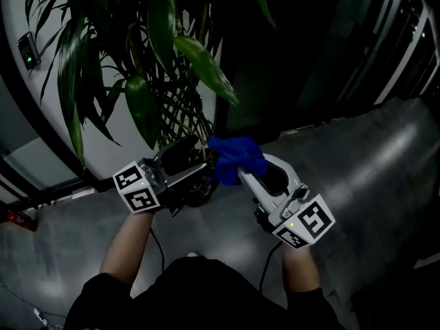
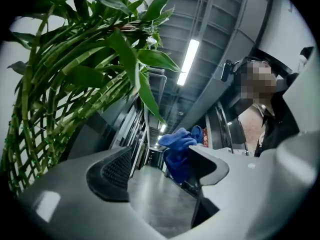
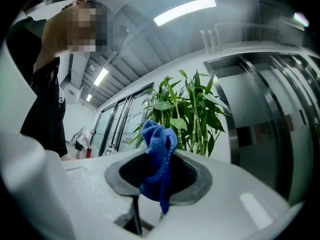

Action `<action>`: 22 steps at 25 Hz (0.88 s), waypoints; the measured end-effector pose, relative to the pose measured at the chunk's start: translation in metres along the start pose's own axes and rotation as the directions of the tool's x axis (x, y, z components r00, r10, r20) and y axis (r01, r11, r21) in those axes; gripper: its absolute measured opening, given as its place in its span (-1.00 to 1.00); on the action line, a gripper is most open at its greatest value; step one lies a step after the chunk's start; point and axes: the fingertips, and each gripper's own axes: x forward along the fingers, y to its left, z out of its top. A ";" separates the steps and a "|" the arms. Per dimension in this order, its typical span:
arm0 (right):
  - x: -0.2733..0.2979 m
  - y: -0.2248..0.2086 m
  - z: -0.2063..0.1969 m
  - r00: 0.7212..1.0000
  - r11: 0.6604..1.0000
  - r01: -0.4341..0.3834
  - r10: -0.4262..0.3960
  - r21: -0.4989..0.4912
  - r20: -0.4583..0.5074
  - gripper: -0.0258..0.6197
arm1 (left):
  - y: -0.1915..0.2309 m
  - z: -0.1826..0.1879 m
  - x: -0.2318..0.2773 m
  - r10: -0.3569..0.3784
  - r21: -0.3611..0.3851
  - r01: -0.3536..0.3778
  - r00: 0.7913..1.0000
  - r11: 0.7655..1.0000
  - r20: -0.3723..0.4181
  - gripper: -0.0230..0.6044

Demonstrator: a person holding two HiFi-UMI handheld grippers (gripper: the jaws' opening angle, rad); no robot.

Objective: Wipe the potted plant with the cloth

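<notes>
The potted plant point(image 1: 165, 81) has long green leaves and woven, lattice-like stems, and fills the upper left of the head view. My right gripper point(image 1: 246, 172) is shut on a bunched blue cloth point(image 1: 236, 157), held just right of the stems. In the right gripper view the cloth point(image 3: 157, 159) hangs between the pads, with the plant point(image 3: 192, 114) behind it. My left gripper point(image 1: 194, 162) is open beside the lower stems and holds nothing. Seen from the left gripper view, the left gripper point(image 2: 160, 169) has the plant point(image 2: 75, 84) at its left and the cloth point(image 2: 177, 146) beyond the gap.
A white wall with a small card reader point(image 1: 27, 50) stands behind the plant. Dark glass doors and metal slats point(image 1: 405, 40) rise at the right. Grey floor point(image 1: 371, 177) spreads around me. A distant person point(image 3: 82, 140) shows in the right gripper view.
</notes>
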 end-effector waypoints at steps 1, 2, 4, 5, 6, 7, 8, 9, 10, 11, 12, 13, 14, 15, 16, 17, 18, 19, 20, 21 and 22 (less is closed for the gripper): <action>0.001 -0.001 -0.001 1.000 1.000 0.000 0.000 -0.008 -0.007 -0.57 | 0.008 0.000 0.000 0.023 -0.005 -0.023 1.000 1.000 0.000 0.23; 0.004 -0.004 -0.003 1.000 1.000 0.000 0.000 -0.015 -0.019 -0.57 | 0.017 0.000 0.000 0.043 -0.010 -0.043 0.999 0.999 0.006 0.23; 0.011 -0.010 -0.008 0.999 1.000 -0.006 0.004 -0.031 -0.046 -0.57 | 0.032 0.002 -0.001 0.064 -0.019 -0.063 0.998 0.998 0.023 0.23; 0.015 -0.013 -0.010 0.998 0.999 -0.011 0.009 -0.039 -0.056 -0.57 | 0.036 0.004 -0.002 0.066 -0.020 -0.065 0.997 0.998 0.027 0.23; 0.018 -0.014 -0.012 0.998 0.999 -0.018 0.015 -0.046 -0.061 -0.57 | 0.038 0.004 -0.002 0.066 -0.015 -0.066 0.997 0.998 0.027 0.23; 0.019 -0.014 -0.013 0.998 0.998 -0.026 0.022 -0.052 -0.065 -0.57 | 0.038 0.004 -0.002 0.067 -0.007 -0.067 0.997 0.998 0.024 0.22; 0.020 -0.015 -0.016 0.997 0.998 -0.035 0.031 -0.054 -0.070 -0.57 | 0.037 0.004 0.000 0.068 0.005 -0.068 0.997 0.998 0.020 0.22; 0.021 -0.016 -0.019 0.996 0.998 -0.048 0.044 -0.052 -0.076 -0.57 | 0.036 0.003 0.003 0.067 0.015 -0.068 0.998 0.998 0.017 0.22; 0.023 -0.017 -0.023 0.995 0.997 -0.064 0.060 -0.047 -0.083 -0.57 | 0.036 0.003 0.007 0.066 0.025 -0.066 0.998 0.998 0.013 0.22; 0.026 -0.020 -0.028 0.993 0.995 -0.088 0.084 -0.044 -0.086 -0.57 | 0.037 0.002 0.012 0.066 0.035 -0.066 0.998 0.997 0.010 0.22; 0.029 -0.022 -0.032 0.989 0.992 -0.118 0.114 -0.043 -0.090 -0.57 | 0.039 0.002 0.017 0.075 0.047 -0.075 0.997 0.996 0.009 0.22; 0.032 -0.025 -0.035 0.984 0.987 -0.154 0.150 -0.041 -0.092 -0.57 | 0.043 0.002 0.022 0.097 0.063 -0.097 0.995 0.993 0.012 0.22; 0.036 -0.029 -0.037 0.978 0.980 -0.193 0.190 -0.036 -0.088 -0.57 | 0.048 0.002 0.026 0.131 0.082 -0.132 0.991 0.988 0.019 0.21; 0.038 -0.036 -0.038 0.971 0.973 -0.229 0.226 -0.030 -0.079 -0.57 | 0.052 0.002 0.030 0.169 0.096 -0.171 0.985 0.981 0.031 0.18; 0.038 -0.045 -0.039 0.964 0.966 -0.257 0.255 -0.022 -0.069 -0.57 | 0.055 0.001 0.036 0.198 0.101 -0.202 0.979 0.974 0.047 0.16; 0.037 -0.055 -0.039 0.959 0.960 -0.279 0.278 -0.018 -0.061 -0.57 | 0.056 0.000 0.043 0.217 0.100 -0.222 0.974 0.970 0.066 0.16; 0.036 -0.065 -0.038 0.953 0.955 -0.298 0.296 -0.017 -0.059 -0.57 | 0.057 0.001 0.049 0.232 0.103 -0.240 0.969 0.965 0.084 0.16; 0.034 -0.073 -0.037 0.948 0.949 -0.315 0.313 -0.019 -0.062 -0.58 | 0.059 0.003 0.052 0.254 0.114 -0.264 0.962 0.958 0.100 0.13; 0.032 -0.080 -0.036 0.942 0.943 -0.332 0.329 -0.023 -0.068 -0.57 | 0.061 0.006 0.054 0.278 0.127 -0.291 0.954 0.948 0.116 0.12; 0.031 -0.086 -0.035 0.935 0.936 -0.349 0.347 -0.031 -0.072 -0.57 | 0.061 0.009 0.055 0.300 0.139 -0.318 0.944 0.938 0.136 0.12; 0.031 -0.092 -0.034 0.927 0.928 -0.370 0.367 -0.039 -0.073 -0.57 | 0.060 0.012 0.056 0.321 0.149 -0.344 0.934 0.927 0.160 0.12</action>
